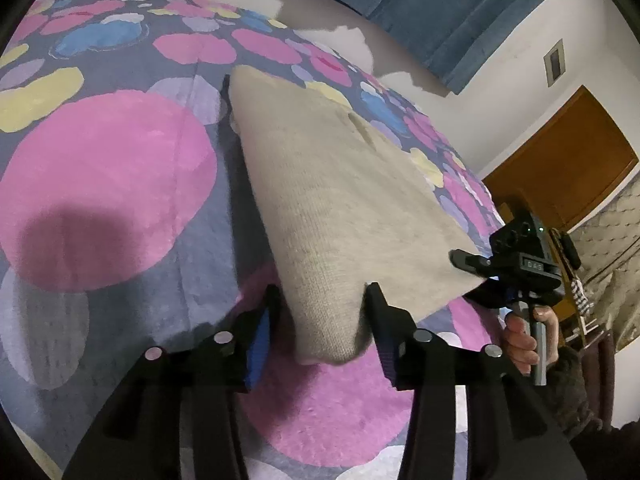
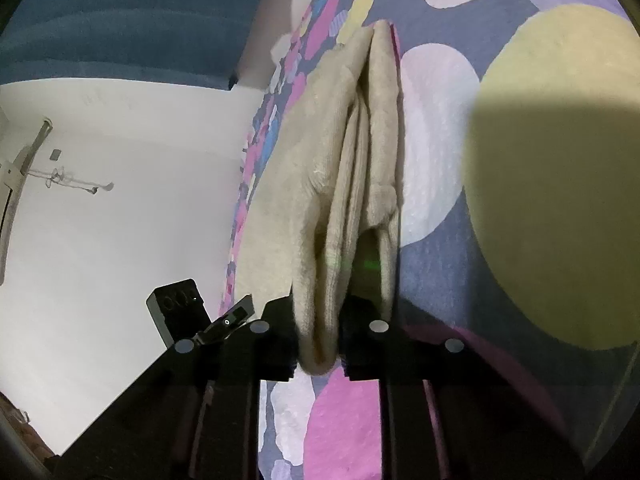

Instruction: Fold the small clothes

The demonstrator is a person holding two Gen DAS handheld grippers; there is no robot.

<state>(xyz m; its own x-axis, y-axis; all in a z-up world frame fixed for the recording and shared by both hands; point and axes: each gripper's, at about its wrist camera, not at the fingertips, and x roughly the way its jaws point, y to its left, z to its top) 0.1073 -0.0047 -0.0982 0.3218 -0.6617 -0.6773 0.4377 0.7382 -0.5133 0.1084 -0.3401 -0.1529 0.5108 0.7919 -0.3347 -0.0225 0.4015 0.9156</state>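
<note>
A beige knitted garment (image 1: 340,200) is held up off a bed covered with a sheet of pink, yellow and blue spots (image 1: 108,184). My left gripper (image 1: 324,320) is shut on one near corner of it. My right gripper (image 2: 320,328) is shut on the other corner, where folded layers of the garment (image 2: 352,168) hang bunched between its fingers. The right gripper also shows in the left wrist view (image 1: 520,268), held by a hand at the garment's right edge. The far end of the garment rests on the sheet.
A blue curtain (image 1: 440,8) and a white wall (image 2: 140,180) stand behind the bed. A brown wooden door (image 1: 560,160) is at the right. The bed's edge runs along the wall side.
</note>
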